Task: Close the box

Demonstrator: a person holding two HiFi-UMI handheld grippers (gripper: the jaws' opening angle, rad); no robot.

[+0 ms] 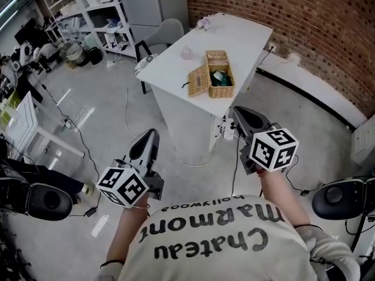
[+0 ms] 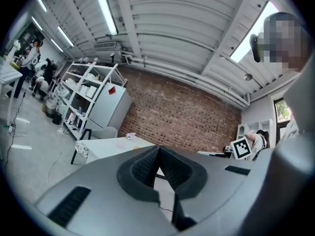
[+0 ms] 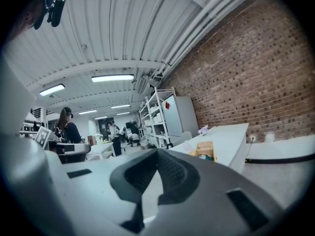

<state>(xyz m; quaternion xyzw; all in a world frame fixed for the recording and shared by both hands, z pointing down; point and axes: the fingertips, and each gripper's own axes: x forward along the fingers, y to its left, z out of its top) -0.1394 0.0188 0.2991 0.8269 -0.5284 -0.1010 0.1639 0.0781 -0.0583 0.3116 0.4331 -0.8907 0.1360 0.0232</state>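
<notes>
Hovering with jaws pressed together and empty: left gripper [image 1: 150, 137], right gripper [image 1: 238, 113]; wicker box [image 1: 220, 78] well ahead of both, lid [image 1: 199, 80] open, on white table [image 1: 249, 35]

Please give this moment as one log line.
box: open, on table | left hand-held gripper: shut, empty | right hand-held gripper: shut, empty

One wicker box [image 1: 221, 91], one table [image 1: 243, 37], one chair [image 1: 165, 31]

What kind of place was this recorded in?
Probably a lab or workshop: bare brick wall, white shelving racks loaded with gear, cables trailing over a concrete floor beside the white table with the open wicker box.
</notes>
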